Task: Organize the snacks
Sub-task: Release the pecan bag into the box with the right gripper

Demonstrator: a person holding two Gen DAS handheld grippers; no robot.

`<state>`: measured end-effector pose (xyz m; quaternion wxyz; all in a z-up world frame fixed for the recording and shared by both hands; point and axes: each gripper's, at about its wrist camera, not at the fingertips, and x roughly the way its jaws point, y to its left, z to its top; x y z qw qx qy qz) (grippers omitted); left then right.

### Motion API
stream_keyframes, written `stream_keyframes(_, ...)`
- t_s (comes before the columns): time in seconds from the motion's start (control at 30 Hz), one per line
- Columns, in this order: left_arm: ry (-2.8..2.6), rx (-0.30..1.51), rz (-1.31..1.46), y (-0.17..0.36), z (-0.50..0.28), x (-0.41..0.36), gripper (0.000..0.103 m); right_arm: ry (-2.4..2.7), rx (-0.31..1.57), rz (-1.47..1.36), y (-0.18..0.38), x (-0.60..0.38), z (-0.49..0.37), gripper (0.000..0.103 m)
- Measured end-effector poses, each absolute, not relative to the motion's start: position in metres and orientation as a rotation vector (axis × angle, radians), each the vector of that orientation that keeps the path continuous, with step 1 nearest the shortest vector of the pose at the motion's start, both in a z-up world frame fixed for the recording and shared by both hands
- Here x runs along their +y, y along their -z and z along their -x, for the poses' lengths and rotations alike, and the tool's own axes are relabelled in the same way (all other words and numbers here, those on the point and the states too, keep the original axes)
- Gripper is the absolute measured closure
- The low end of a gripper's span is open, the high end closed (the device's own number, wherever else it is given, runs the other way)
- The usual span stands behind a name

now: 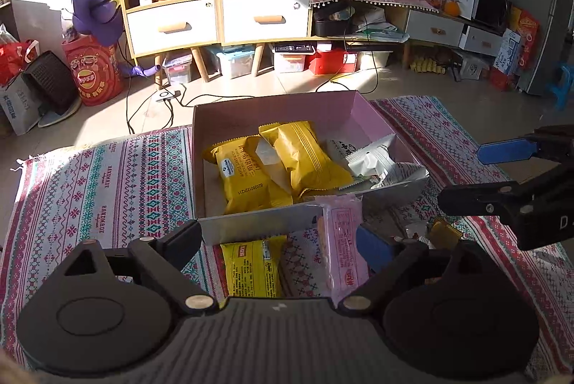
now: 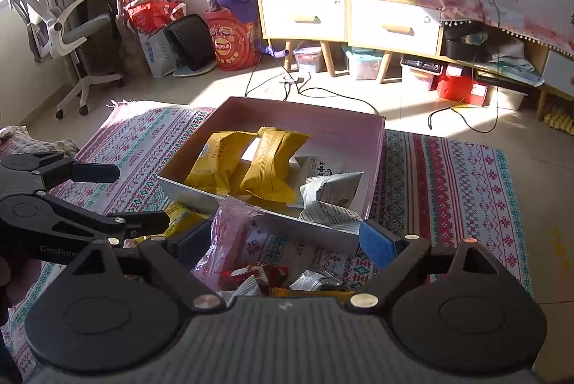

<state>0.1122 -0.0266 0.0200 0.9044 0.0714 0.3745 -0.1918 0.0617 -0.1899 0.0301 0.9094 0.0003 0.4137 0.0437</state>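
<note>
A: Where do we stand on the snacks?

B: Partway, I judge. The box (image 1: pixel 276 118) sits on the patterned cloth (image 1: pixel 107 176) and already holds two yellow packs (image 1: pixel 305 158) leaning on each other, with white packs (image 1: pixel 380 165) at the right end.

A: And what is left outside?

B: Several. A yellow pack (image 1: pixel 253 267) lies flat on the cloth just in front of the box's near wall. A pink pack (image 1: pixel 342 240) stands tilted against that wall. In the right wrist view I also see a small heap of red and silver wrappers (image 2: pixel 258 276) close under the camera.

A: Your tongs?

B: My left tongs (image 1: pixel 280 237) are apart, holding nothing, with the yellow pack and the pink pack lying between the fingers. My right tongs (image 2: pixel 283 240) are spread too, over the heap and the pink pack, clamped on nothing.

A: So what remains?

B: I reckon each loose pack has yet to go into the box; there is room at the back.
</note>
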Motion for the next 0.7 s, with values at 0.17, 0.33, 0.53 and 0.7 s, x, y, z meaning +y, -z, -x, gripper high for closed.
stream_keyframes(0.17, 0.404, 0.778, -0.161, -0.013, -0.096, -0.017, 0.003, -0.113, 0.859, 0.031, -0.028, -0.177, -0.051, 0.011)
stream_keyframes(0.33, 0.407, 0.781, -0.189, -0.006, -0.085, -0.007, 0.001, -0.137, 0.867, 0.062, -0.025, -0.166, -0.042, 0.010)
stream_keyframes(0.53, 0.417, 0.796, -0.217, 0.003, -0.073, 0.001, 0.000, -0.157, 0.880, 0.087, -0.020, -0.158, -0.033, 0.008)
stream_keyframes(0.7, 0.431, 0.801, -0.257, 0.010, -0.063, -0.001, 0.000, -0.159, 0.903, 0.100, -0.013, -0.154, -0.029, 0.008)
